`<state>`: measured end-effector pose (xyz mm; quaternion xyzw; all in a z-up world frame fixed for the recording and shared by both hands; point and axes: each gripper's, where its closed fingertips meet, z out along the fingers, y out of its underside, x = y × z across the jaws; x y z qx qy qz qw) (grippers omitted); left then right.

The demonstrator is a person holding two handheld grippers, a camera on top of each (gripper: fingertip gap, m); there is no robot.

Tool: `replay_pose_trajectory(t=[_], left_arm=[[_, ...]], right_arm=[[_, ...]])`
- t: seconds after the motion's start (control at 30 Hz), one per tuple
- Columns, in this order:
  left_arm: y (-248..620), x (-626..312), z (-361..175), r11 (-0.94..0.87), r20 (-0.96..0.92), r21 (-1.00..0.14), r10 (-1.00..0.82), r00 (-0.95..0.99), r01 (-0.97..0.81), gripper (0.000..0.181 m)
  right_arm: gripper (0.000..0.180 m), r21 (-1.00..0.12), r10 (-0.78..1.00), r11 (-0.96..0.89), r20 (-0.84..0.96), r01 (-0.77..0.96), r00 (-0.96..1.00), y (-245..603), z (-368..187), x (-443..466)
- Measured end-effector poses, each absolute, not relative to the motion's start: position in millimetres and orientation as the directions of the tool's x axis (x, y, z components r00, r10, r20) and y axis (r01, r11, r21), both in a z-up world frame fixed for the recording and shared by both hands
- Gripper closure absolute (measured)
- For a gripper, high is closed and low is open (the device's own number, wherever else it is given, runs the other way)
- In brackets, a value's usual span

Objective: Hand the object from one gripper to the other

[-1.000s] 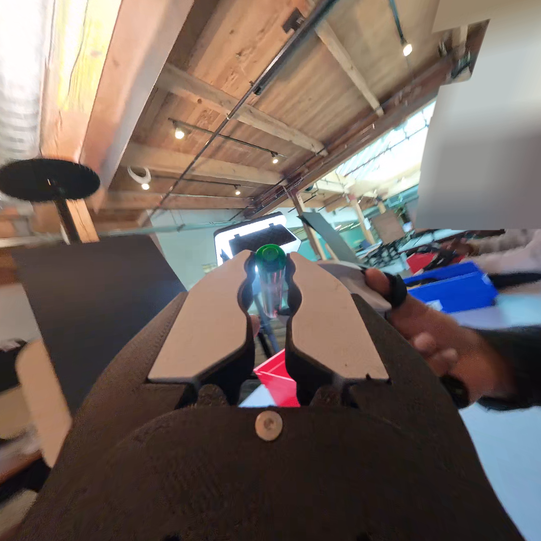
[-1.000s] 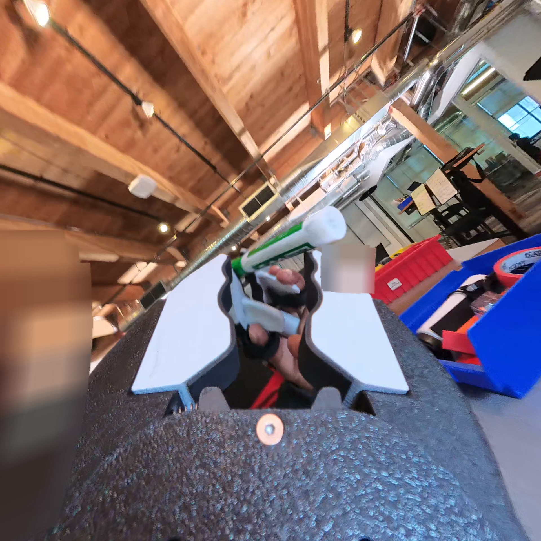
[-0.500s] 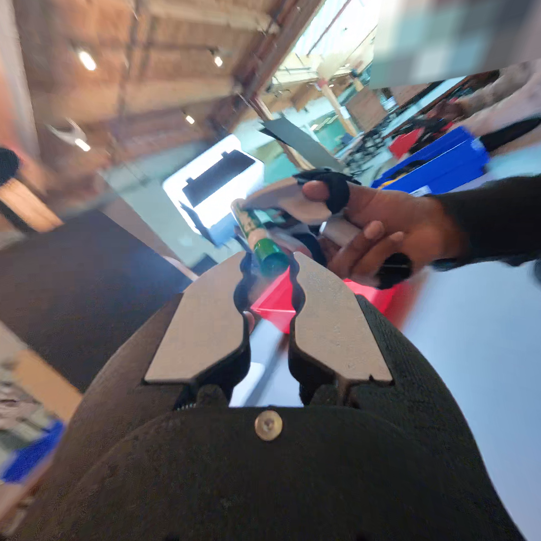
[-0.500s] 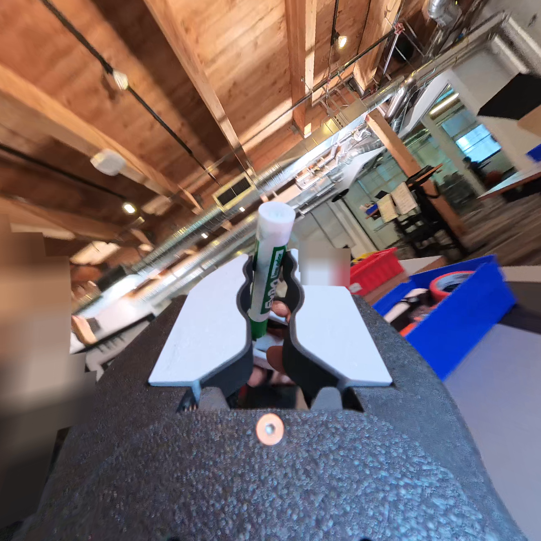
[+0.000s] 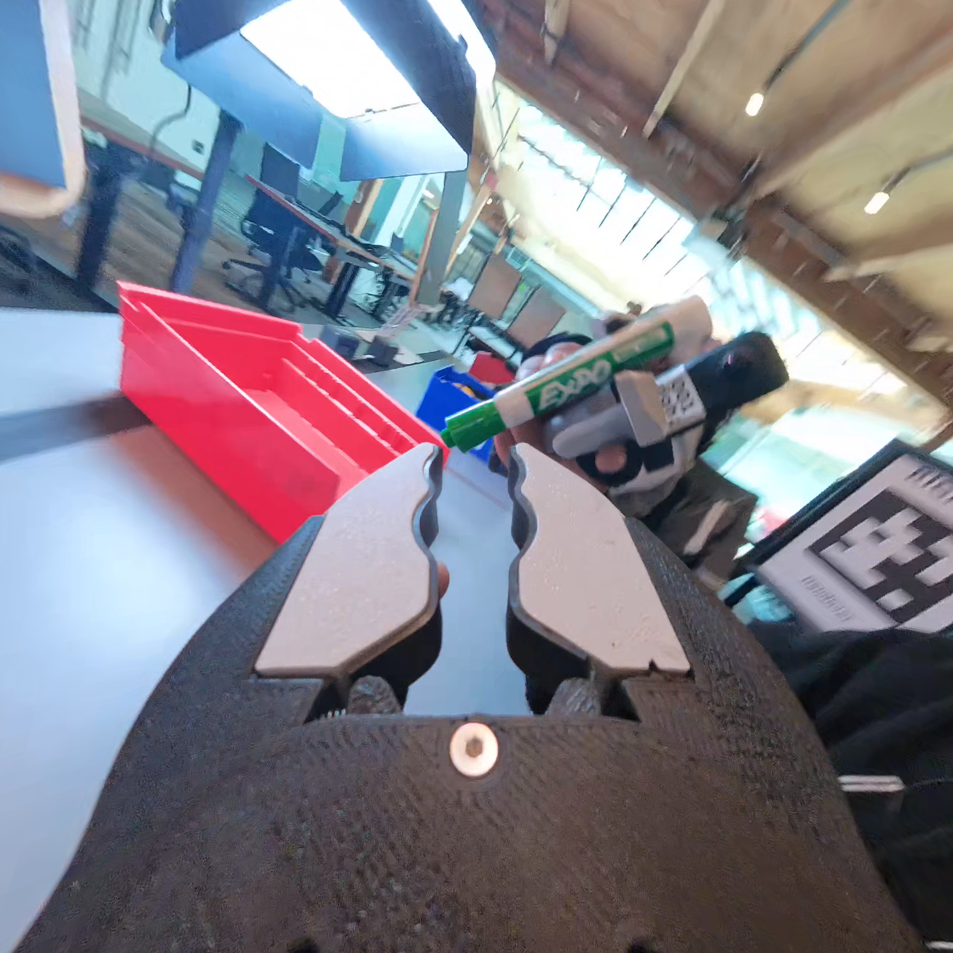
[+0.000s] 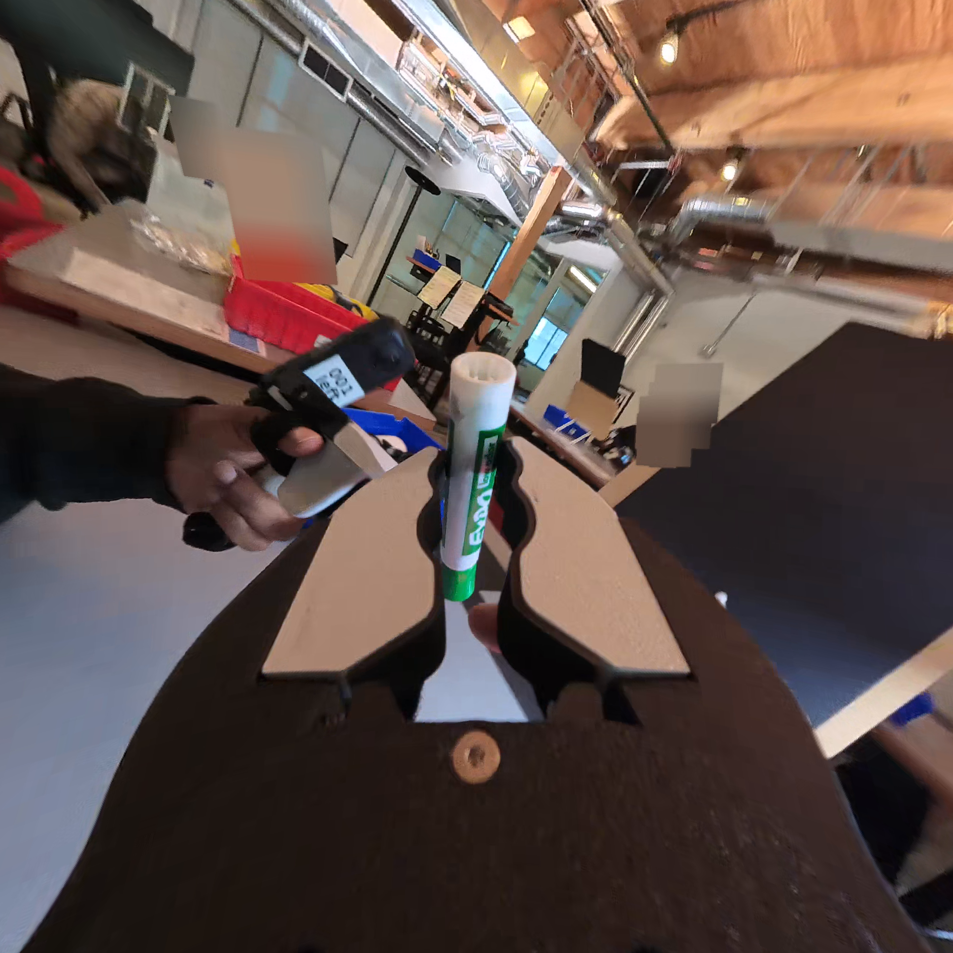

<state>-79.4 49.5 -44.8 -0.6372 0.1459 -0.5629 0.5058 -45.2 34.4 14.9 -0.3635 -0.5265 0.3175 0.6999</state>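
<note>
A white marker with a green cap and green label (image 6: 472,495) stands upright between the fingertips of my right gripper (image 6: 472,456), cap end down. The right gripper is shut on its barrel. In the left wrist view the same marker (image 5: 567,384) lies slanted, cap pointing down-left, held by the right gripper (image 5: 626,412) ahead and to the right. My left gripper (image 5: 474,456) is open and empty, its tips just below the marker's cap and apart from it. The left gripper also shows in the right wrist view (image 6: 356,464), held by a hand at the left.
A red bin (image 5: 247,392) sits on the grey table (image 5: 103,567) ahead left of the left gripper, with a blue bin (image 5: 443,397) behind it. A black-and-white patterned board (image 5: 876,557) stands at the right. A dark panel (image 6: 799,464) stands right of the right gripper. Some 7 cm of space lies between my two pairs of fingers.
The left gripper held the marker a second ago. It has let go and drawn back, and the right gripper now holds the marker alone. Both views have tilted down from the ceiling.
</note>
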Motion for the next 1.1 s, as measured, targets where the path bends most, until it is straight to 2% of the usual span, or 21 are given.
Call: replay_pose_trajectory(t=[0.13, 0.23, 0.4, 0.47, 0.63, 0.83, 0.9, 1.1], left_arm=[[46.3, -69.6, -39.3, -0.606, 0.727, -0.617, -0.684, 0.067, 0.502, 0.152], [43.1, -67.8, -27.1, -0.663, 0.772, -0.504, -0.633, -0.056, 0.553, 0.149], [36.0, -68.7, -13.2, -0.702, 0.781, -0.439, -0.607, -0.148, 0.561, 0.143], [33.9, -71.2, -10.3, -0.703, 0.775, -0.449, -0.614, -0.151, 0.551, 0.141], [27.3, -68.4, -12.1, -0.724, 0.776, -0.491, -0.616, -0.134, 0.484, 0.141], [19.4, -58.6, -20.0, -0.751, 0.78, -0.525, -0.613, -0.127, 0.402, 0.148], [23.9, -63.4, -19.6, -0.724, 0.769, -0.537, -0.631, -0.103, 0.433, 0.157], [35.2, -94.4, -7.6, -0.608, 0.71, -0.59, -0.704, -0.017, 0.532, 0.159]], right_arm=[[0.159, -0.716, 0.699, 0.696, 0.66, -0.051, 0.276, 14.4, 21.0, -49.9], [0.16, -0.58, 0.558, 0.814, 0.77, -0.025, 0.309, -1.0, 22.5, -55.1], [0.16, -0.3, 0.257, 0.946, 0.926, 0.125, 0.277, -22.8, 7.2, -75.0], [0.161, -0.196, 0.15, 0.967, 0.955, 0.164, 0.257, -29.2, 0.6, -82.2], [0.16, -0.034, -0.011, 0.98, 0.974, 0.195, 0.224, -42.8, -12.6, -95.7], [0.16, 0.045, -0.086, 0.978, 0.976, 0.204, 0.201, -49.0, -21.2, -102.4], [0.16, 0.031, -0.075, 0.978, 0.976, 0.207, 0.206, -47.3, -20.7, -102.1], [0.16, -0.049, -0.003, 0.973, 0.973, 0.224, 0.229, -34.8, -20.9, -101.6]])
